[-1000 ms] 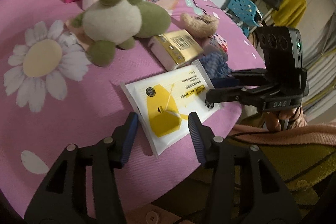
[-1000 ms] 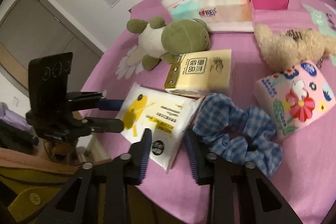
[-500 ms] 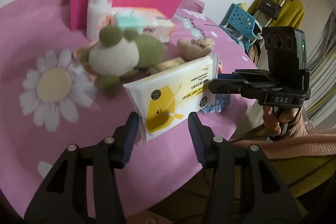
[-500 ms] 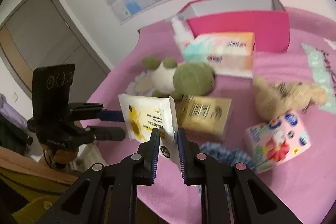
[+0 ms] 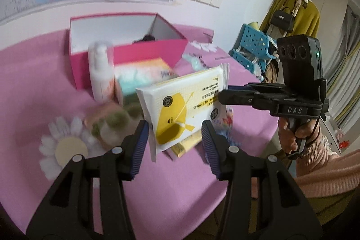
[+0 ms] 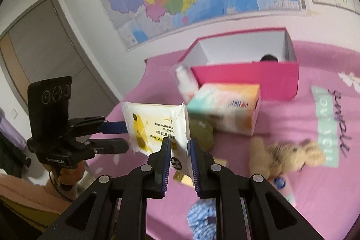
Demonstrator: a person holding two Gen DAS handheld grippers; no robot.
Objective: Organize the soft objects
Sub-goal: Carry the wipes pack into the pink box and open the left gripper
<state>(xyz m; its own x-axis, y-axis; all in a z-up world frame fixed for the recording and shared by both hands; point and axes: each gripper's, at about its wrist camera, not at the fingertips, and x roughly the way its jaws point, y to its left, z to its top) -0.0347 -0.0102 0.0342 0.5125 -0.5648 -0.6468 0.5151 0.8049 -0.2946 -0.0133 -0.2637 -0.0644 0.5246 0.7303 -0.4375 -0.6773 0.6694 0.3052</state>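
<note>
My right gripper is shut on the end of a white and yellow wet wipes pack and holds it in the air above the pink table. The pack also shows in the left wrist view, with the right gripper clamped on its right end. My left gripper is open and empty, just below the pack. An open pink box stands at the back. A green plush frog, a beige plush bear and a blue checked scrunchie lie on the table.
A tissue box and a white bottle stand in front of the pink box. A yellow tissue pack and a floral tissue pack lie near the table's front edge. A blue crate is off to the right.
The right gripper closed on the wipes pack and lifted it off the table toward the pink box. Both views have risen and tilted up.
</note>
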